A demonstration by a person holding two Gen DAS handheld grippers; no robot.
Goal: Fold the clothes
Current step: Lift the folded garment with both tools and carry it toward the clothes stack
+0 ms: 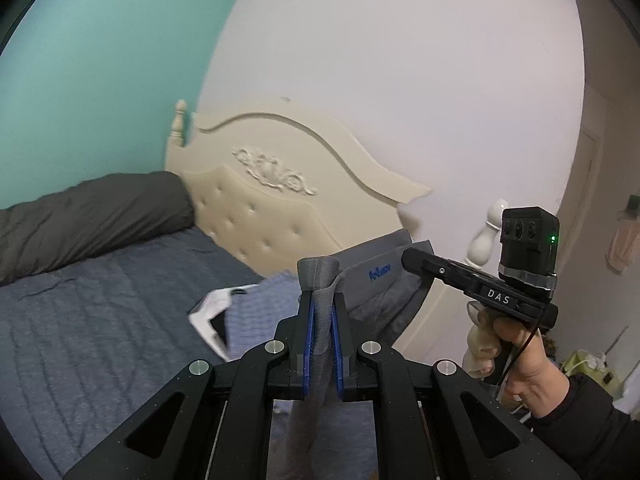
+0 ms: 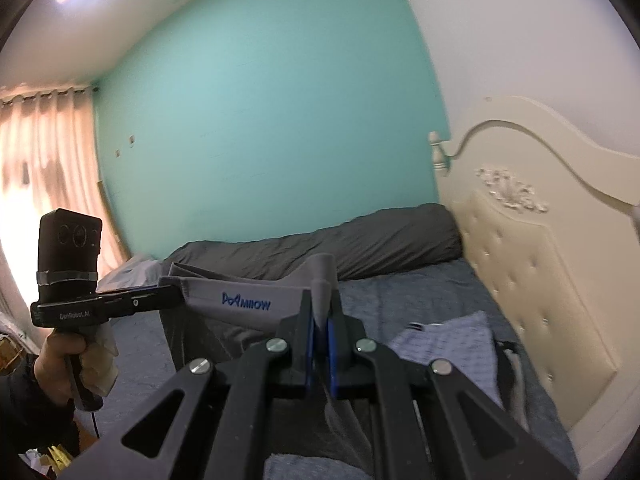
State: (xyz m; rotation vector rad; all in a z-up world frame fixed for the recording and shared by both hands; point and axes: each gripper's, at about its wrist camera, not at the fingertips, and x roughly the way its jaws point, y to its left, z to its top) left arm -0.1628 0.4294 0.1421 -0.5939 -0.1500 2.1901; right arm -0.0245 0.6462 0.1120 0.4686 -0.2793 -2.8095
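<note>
Shorts: our grey shorts hang in the air over the bed, waistband stretched between both tools
Feel: soft, light, floppy, so we'd grab the waistband ends
Left hand-held gripper: nearly closed, pinching one waistband end
Right hand-held gripper: same, clamped on the other end
Also there: checked garment lying on the bed by the headboard

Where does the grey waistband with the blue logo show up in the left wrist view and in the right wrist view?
Left wrist view: the grey waistband runs right of centre, from the left gripper to the right gripper.
Right wrist view: the waistband runs left of centre, between the same two grippers.
Shared landmark: the cream headboard.
</note>
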